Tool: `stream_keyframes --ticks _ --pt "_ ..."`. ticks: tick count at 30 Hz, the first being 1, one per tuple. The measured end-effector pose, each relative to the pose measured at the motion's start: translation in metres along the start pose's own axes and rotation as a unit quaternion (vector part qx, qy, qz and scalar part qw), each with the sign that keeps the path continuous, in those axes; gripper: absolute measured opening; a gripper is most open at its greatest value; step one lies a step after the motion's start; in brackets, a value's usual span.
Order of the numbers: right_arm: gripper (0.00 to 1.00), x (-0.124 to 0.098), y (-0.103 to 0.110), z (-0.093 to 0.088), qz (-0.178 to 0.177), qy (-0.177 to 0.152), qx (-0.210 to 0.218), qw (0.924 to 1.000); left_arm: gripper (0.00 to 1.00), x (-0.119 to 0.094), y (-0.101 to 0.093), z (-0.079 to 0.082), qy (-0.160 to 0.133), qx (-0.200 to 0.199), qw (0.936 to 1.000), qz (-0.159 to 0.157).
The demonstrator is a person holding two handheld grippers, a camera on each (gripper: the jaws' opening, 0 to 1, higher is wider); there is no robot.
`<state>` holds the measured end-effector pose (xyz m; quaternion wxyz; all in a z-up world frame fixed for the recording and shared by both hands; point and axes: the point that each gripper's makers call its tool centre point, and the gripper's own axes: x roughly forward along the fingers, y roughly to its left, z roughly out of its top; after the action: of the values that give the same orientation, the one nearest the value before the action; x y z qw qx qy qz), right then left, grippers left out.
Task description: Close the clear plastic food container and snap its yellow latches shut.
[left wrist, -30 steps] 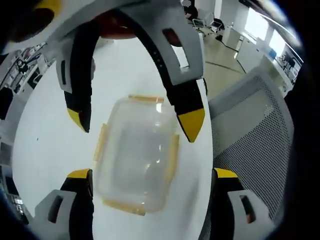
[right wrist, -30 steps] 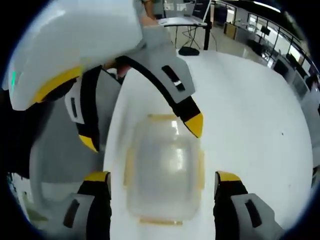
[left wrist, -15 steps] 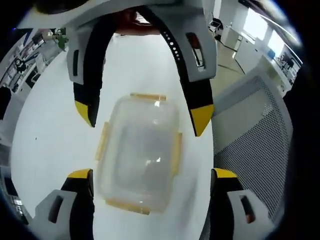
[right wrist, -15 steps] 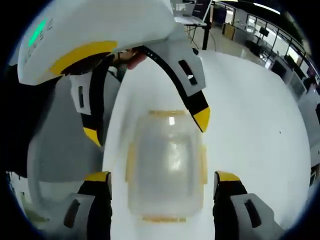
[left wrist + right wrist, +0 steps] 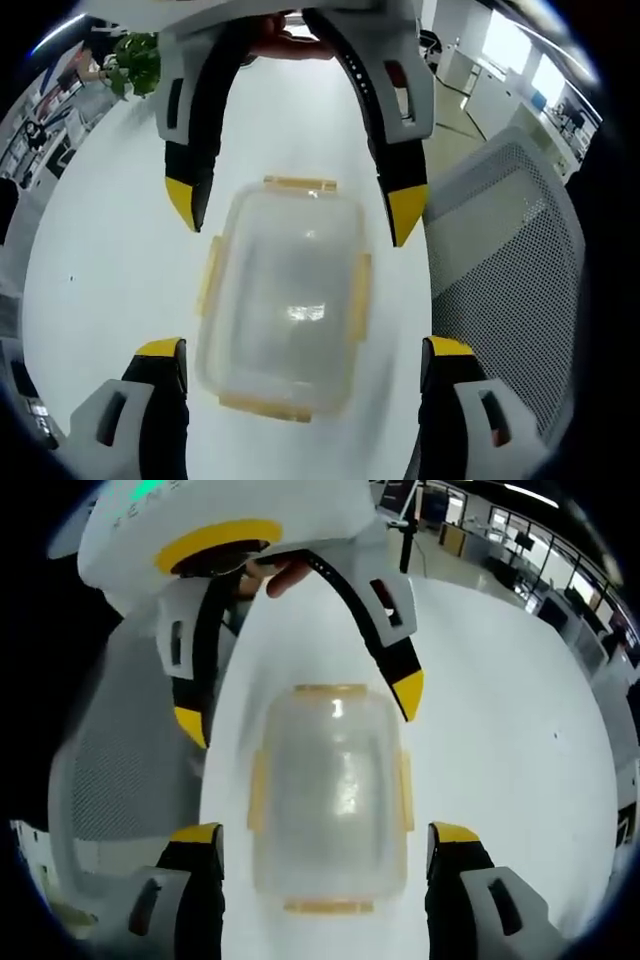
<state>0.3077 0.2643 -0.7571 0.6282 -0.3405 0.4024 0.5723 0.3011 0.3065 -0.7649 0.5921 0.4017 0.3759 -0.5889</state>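
Observation:
A clear plastic container [image 5: 285, 300] lies flat on the white table [image 5: 110, 250] with its lid on. Yellow latches [image 5: 298, 184] sit along all four sides. My left gripper [image 5: 305, 350] stands open, its yellow-tipped jaws straddling the container's near end. The right gripper [image 5: 295, 210] comes in from the top, open, with its tips beside the far corners. In the right gripper view the container [image 5: 328, 800] lies lengthwise between my right gripper [image 5: 325, 832], which is open. The left gripper [image 5: 300, 708] faces it, open over the far end. Neither gripper holds anything.
A grey mesh chair [image 5: 500, 260] stands against the table's edge, seen also as the chair [image 5: 110, 780] at the left. A hand [image 5: 285, 35] holds the opposite gripper. A green plant [image 5: 140, 60] and office desks lie far behind.
In the left gripper view the right gripper's tips moved from over the lid to beside the far corners. The container looks slightly larger in both views. Both grippers stay open.

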Motion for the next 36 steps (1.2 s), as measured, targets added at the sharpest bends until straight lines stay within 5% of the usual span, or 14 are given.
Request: stream_keyframes --ticks 36 --pt "0.82 0.003 0.003 -0.022 -0.017 0.025 0.009 0.9995 0.94 0.003 0.004 -0.021 0.030 0.016 0.9993 -0.018"
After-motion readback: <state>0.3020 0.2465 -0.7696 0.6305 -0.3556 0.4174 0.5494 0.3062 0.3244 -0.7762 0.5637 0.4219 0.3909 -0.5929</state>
